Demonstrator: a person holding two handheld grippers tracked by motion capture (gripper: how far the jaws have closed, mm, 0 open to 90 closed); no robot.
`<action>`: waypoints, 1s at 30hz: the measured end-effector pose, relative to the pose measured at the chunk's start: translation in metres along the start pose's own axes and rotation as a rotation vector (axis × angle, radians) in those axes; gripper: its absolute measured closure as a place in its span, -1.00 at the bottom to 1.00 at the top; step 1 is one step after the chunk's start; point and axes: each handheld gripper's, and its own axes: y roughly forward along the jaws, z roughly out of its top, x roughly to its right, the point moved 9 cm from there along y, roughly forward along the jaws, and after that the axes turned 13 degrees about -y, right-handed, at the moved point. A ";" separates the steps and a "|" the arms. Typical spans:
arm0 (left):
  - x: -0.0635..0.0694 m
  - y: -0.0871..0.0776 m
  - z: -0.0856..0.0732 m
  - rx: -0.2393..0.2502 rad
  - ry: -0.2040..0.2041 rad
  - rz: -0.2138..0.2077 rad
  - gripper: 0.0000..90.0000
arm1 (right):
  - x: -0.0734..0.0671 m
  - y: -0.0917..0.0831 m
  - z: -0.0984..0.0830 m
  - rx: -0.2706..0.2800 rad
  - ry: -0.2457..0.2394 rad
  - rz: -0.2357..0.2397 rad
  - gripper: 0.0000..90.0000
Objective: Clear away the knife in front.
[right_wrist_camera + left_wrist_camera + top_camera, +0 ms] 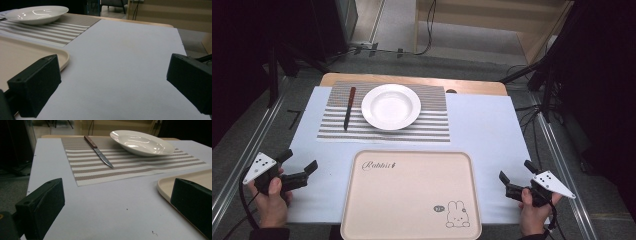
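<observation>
With both grippers' fingers (41,206) wide and empty, the knife (348,108) far ahead could slip on the mat (432,125).

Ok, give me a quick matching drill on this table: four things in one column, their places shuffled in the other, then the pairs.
Things:
1. round white ceramic plate
2. brown-handled steel knife
3. beige plastic tray with a rabbit drawing
4. left hand-held gripper

Places:
A. near edge, centre of the table
B. on the striped placemat, left of the plate
C. over the table's near left corner, jaws apart
D. middle of the striped placemat

Pairs: 1-D, 2-B, 3-A, 4-C
</observation>
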 end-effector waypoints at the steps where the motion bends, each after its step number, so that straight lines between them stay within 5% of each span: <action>1: 0.000 0.000 0.000 0.002 -0.001 -0.008 -1.00 | 0.000 0.000 0.000 0.000 -0.003 0.002 -1.00; 10: 0.004 0.000 0.006 -0.011 0.007 0.003 -1.00 | -0.001 0.000 0.000 0.011 0.001 0.011 -1.00; 21: 0.027 0.013 0.024 -0.042 0.061 0.002 -1.00 | 0.001 0.000 0.001 0.031 0.007 0.008 -1.00; 30: 0.032 0.021 0.046 -0.034 0.045 -0.010 -1.00 | 0.000 -0.001 0.001 0.035 0.009 0.010 -1.00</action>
